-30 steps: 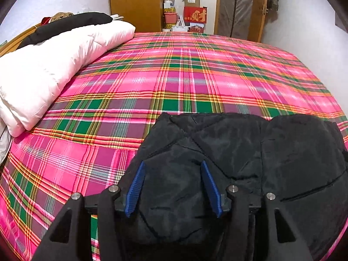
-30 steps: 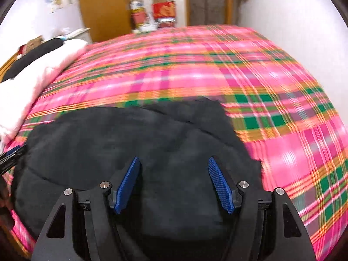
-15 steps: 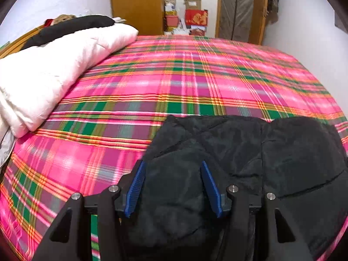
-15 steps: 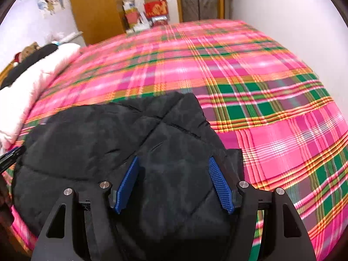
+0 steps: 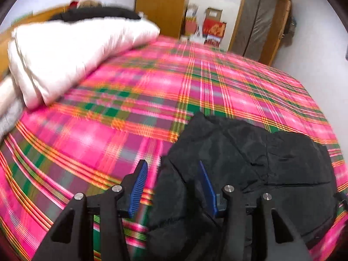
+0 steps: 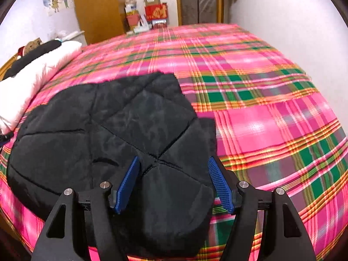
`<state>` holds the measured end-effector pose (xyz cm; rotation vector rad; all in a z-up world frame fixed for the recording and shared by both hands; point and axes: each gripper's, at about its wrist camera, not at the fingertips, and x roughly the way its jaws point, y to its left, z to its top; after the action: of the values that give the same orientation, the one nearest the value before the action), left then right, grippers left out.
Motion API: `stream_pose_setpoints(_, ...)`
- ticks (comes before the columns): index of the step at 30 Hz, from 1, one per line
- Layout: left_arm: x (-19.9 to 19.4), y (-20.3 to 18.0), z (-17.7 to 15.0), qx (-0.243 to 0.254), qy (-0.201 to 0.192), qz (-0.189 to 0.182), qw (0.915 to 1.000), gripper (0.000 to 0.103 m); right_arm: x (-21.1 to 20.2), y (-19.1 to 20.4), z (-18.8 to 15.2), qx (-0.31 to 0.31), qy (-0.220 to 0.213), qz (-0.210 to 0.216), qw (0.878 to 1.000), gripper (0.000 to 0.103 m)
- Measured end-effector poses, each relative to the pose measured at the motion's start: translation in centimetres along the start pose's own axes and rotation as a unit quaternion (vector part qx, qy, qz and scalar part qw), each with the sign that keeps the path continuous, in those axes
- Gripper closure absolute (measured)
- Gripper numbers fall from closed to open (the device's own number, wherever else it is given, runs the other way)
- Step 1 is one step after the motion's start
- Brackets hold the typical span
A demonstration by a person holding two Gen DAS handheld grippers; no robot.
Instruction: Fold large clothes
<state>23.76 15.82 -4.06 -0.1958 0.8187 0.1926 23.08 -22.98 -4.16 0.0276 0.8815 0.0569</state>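
Jacket: black, quilted, lying on the near part of the bed, already gathered into a thick, rounded bundle with layers stacked on one another.
Done so far: by my reading, the main folds are in; no sleeve or hood sticks out loose in either view.
Left to do: probably a last tidy or one more fold; the near right end bulges and the outline is uneven.
Left tool: jaws closing, with the jacket's left edge rising between them; the pads do not look pressed on the cloth yet.
Right tool: jaws wide apart, hanging over the jacket's right end; the cloth lies below them, not gripped.
Bed: pink and green plaid sheet, bare beyond the jacket.
Duvet: white, piled along the far left side, well apart from the jacket.
Progress: late stage, in my judgement.
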Motion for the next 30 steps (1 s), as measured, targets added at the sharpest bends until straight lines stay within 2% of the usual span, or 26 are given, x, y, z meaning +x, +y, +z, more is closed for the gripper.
stream_pose_setpoints(1,0.5,0.0,-0.3,0.010,0.011,0.009,0.9999,0.052,0.4,-0.3,-0.3,0.003,0.007,-0.001,1.000,0.036)
stream_pose_setpoints(2,1.8,0.1,-0.8,0.013,0.040,0.014,0.9990,0.052,1.0,-0.7,-0.7,0.009,0.017,-0.001,1.000,0.036)
stream_pose_setpoints(4,4.1,0.8,-1.8,-0.006,0.093,-0.006,0.9956,0.052,2.1,-1.5,-1.2,0.027,0.032,0.011,0.999,0.036)
stream_pose_setpoints(5,4.4,1.2,-2.0,-0.017,0.100,-0.014,0.9947,0.052,2.4,-1.7,-1.3,0.036,0.035,0.016,0.999,0.036)
stream_pose_setpoints(8,2.8,1.6,-1.6,-0.039,0.089,-0.016,0.9952,0.053,1.5,-1.6,-1.2,0.037,0.036,0.013,0.999,0.036)
stream_pose_setpoints(9,1.7,1.7,-1.7,-0.047,0.078,-0.028,0.9955,0.054,1.0,-1.5,-1.1,0.036,0.034,0.015,0.999,0.036)
stream_pose_setpoints(10,0.8,1.6,-1.9,-0.049,0.071,-0.042,0.9954,0.053,0.3,-1.4,-1.2,0.036,0.031,0.022,0.999,0.036)
stream_pose_setpoints(12,0.2,1.4,-3.0,-0.041,0.073,-0.046,0.9954,0.053,-0.1,-1.3,-1.8,0.036,0.034,0.029,0.998,0.036)
stream_pose_setpoints(14,1.4,1.2,-3.7,-0.031,0.099,-0.043,0.9937,0.053,0.5,-1.5,-2.7,0.036,0.044,0.030,0.998,0.036)
stream_pose_setpoints(16,2.7,1.5,-3.6,-0.045,0.113,-0.049,0.9914,0.050,1.7,-2.0,-2.9,0.051,0.054,0.042,0.996,0.036)
stream_pose_setpoints(20,4.7,2.3,-3.6,-0.077,0.120,-0.060,0.9879,0.046,2.9,-2.2,-3.0,0.048,0.057,0.046,0.996,0.034)
stream_pose_setpoints(24,6.4,2.7,-4.1,-0.115,0.129,-0.091,0.9808,0.042,3.6,-2.7,-2.9,0.051,0.063,0.056,0.995,0.034)
stream_pose_setpoints(30,7.8,1.5,-4.4,-0.115,0.127,-0.103,0.9799,0.040,5.2,-3.8,-2.9,0.070,0.075,0.074,0.992,0.028)
